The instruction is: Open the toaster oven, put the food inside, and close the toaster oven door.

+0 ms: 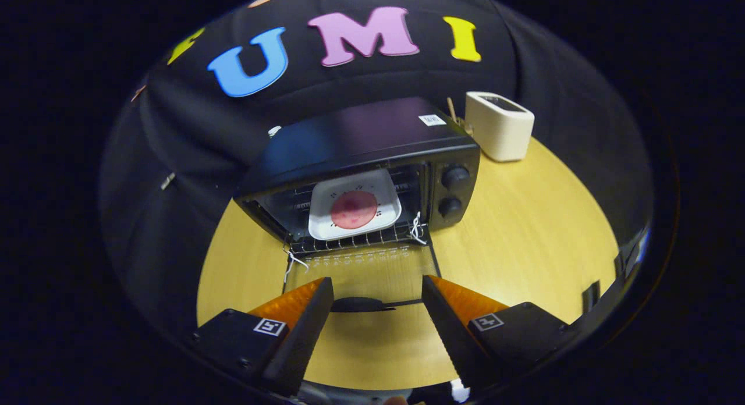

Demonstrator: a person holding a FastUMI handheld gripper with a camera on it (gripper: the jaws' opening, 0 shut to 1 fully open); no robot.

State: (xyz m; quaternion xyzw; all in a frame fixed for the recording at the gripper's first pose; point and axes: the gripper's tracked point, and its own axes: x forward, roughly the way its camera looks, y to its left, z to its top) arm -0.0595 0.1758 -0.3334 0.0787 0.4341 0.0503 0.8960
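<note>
Round yellow wood-grain worktop [524,230], smooth and matte, under everything. Left of centre, boxy black toaster oven [361,160] with glossy metal top, long axis running side to side, mouth facing the gripper. Glass door [361,271] folded down flat onto the worktop, see-through, its dark handle [358,304] lying crosswise between the fingertips. White string loops [291,262] tied at the left hinge corner and another at the right corner. Inside the cavity, on a wire rack [355,240], a white square plate [355,204] with rounded corners, carrying a flat round pinkish-red piece of food [354,209] at its middle. Two round black knobs [454,191] stacked on the oven's right panel. Further right, well apart from the oven on the worktop's far side, a cream rounded-box appliance [499,125] with a dark top panel. Gripper [377,291] spread wide, grasping nothing, orange wedge-shaped fingers [297,303] with black ridged inner pads flanking the door handle; touching it or not, cannot tell.
</note>
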